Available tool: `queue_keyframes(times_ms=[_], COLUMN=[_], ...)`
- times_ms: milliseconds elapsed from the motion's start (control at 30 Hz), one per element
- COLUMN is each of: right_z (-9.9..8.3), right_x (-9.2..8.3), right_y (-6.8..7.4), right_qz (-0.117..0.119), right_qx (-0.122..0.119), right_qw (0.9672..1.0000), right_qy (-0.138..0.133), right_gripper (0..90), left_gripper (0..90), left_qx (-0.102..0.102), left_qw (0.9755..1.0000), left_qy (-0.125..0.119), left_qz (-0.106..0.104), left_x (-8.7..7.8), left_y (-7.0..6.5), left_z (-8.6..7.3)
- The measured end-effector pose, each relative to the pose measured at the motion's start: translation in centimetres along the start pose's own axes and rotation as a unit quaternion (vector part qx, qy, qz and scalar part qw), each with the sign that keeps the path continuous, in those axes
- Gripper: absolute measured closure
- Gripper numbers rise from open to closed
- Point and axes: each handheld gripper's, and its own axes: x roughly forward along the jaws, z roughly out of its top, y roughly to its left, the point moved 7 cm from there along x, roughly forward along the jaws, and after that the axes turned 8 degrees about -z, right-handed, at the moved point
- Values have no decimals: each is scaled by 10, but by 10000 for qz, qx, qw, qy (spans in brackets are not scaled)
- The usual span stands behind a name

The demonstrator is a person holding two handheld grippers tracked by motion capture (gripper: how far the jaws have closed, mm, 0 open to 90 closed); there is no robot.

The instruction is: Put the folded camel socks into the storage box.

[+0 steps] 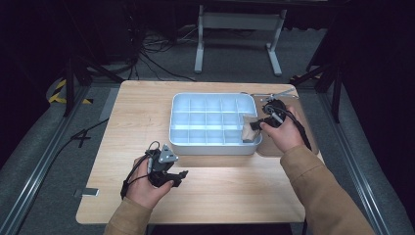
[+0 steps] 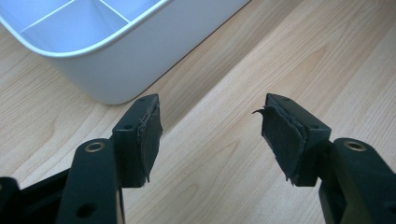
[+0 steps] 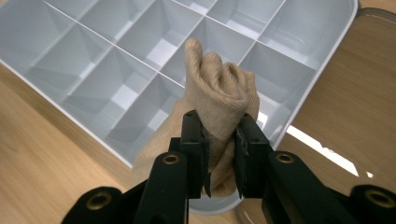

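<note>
A white divided organiser tray (image 1: 181, 137) sits mid-table, its compartments bare where they show. My right gripper (image 1: 258, 125) holds a rolled beige sock (image 1: 249, 129) at the tray's right end; in the right gripper view the sock (image 3: 219, 98) bunches up between the closed jaws of the right gripper (image 3: 219, 154), hanging over the tray's (image 3: 327, 51) near corner compartments. My left gripper (image 1: 178, 177) rests near the table's front, left of centre. In the left gripper view the left gripper (image 2: 210, 135) stands open over bare wood, its pads frayed, a tray corner (image 2: 107, 65) just ahead.
A brown round-cornered board (image 1: 306, 142) lies on the table right of the tray, under my right hand. A metal tool or bracket (image 1: 274, 95) lies at the table's back right. Beyond the table stand a white frame's legs (image 1: 235, 29) and loose cables on the floor.
</note>
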Motion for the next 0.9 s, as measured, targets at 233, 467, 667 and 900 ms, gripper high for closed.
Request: queue_keyframes(times_ms=[233, 467, 667, 900], right_z=[-3, -9, -13, -17], right_x=[13, 27, 36, 48], right_y=[-1, 1, 5, 7], right_qz=[-336, -526, -502, -434], right_qx=[-343, -616, -654, -617], right_qw=[9985, 9947, 9927, 9901], right_qy=[255, 634, 876, 1187], right_gripper=[764, 763, 763, 760], left_gripper=[384, 383, 383, 382], left_qx=[5, -15, -52, -98], left_qw=[10000, 10000, 10000, 9999], left_qy=[6, 7, 27, 50], left_qz=[5, -6, 14, 32], left_x=[0, 0, 0, -2], left_y=[0, 1, 1, 1], left_z=[0, -1, -3, -7])
